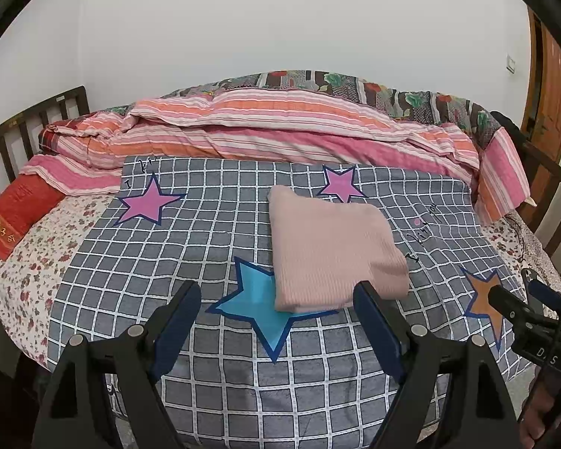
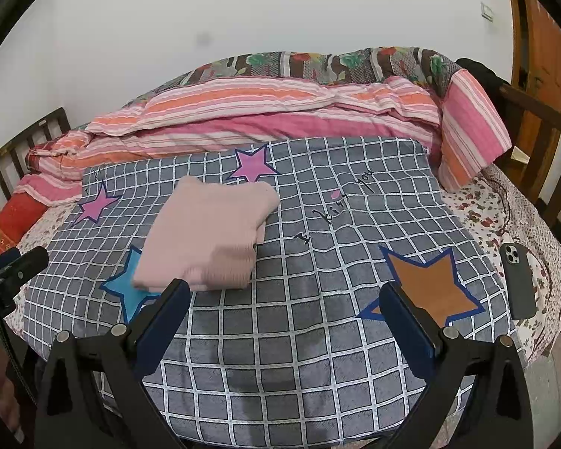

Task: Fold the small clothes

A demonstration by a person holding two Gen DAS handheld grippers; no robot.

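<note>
A pink knitted garment [image 1: 333,247] lies folded into a compact rectangle on the grey checked star-print sheet [image 1: 161,262]; it also shows in the right wrist view [image 2: 209,232]. My left gripper [image 1: 276,295] is open and empty, held just short of the garment's near edge, above a blue star. My right gripper [image 2: 284,292] is open and empty, to the right of the garment, above the sheet [image 2: 318,262] near an orange star. Neither gripper touches the cloth.
A rolled pink-striped duvet [image 1: 280,131] lies along the far side of the bed. A red box [image 1: 15,213] sits at the left. A dark phone [image 2: 518,280] lies on the floral bedsheet at the right. Wooden bed rails [image 1: 18,127] flank both ends.
</note>
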